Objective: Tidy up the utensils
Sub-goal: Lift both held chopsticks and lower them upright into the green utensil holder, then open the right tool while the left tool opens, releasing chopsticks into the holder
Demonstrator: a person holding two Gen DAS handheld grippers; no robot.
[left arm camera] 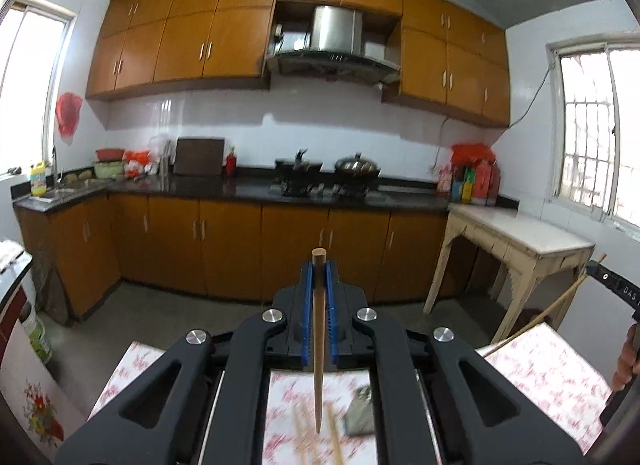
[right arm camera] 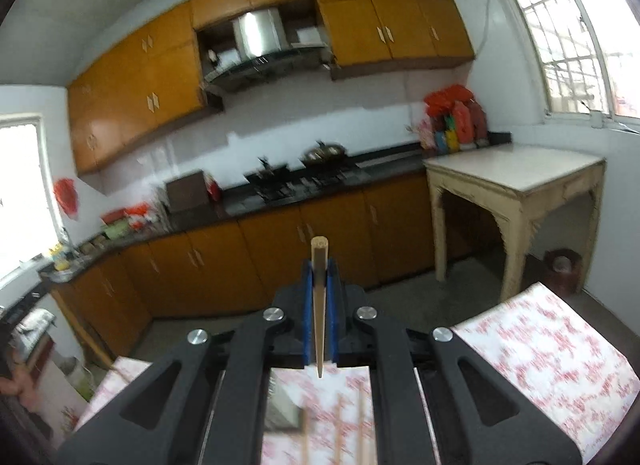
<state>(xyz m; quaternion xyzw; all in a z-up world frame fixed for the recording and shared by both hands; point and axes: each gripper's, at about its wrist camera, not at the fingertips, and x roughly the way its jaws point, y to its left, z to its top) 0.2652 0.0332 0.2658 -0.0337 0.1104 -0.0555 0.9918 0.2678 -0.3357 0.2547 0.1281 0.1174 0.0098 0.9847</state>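
In the left wrist view my left gripper [left arm camera: 319, 270] is shut on a wooden chopstick [left arm camera: 319, 345], which stands upright between the blue pads with its thin tip pointing down over the floral tablecloth [left arm camera: 552, 369]. At that view's right edge a hand holds the right gripper's black body [left arm camera: 614, 283], and a second chopstick [left arm camera: 536, 325] slants out from it. In the right wrist view my right gripper [right arm camera: 319, 270] is shut on that chopstick [right arm camera: 319, 329], also upright. Blurred loose chopsticks [left arm camera: 334, 441] [right arm camera: 339, 429] lie on the cloth below, beside a grey metallic item [left arm camera: 362, 409] [right arm camera: 282, 413].
Orange kitchen cabinets and a dark counter [left arm camera: 248, 189] with a stove and pans run along the far wall. A cream side table [left arm camera: 520, 237] [right arm camera: 516, 173] stands at the right under a barred window. A sink [left arm camera: 60, 193] sits in the left corner.
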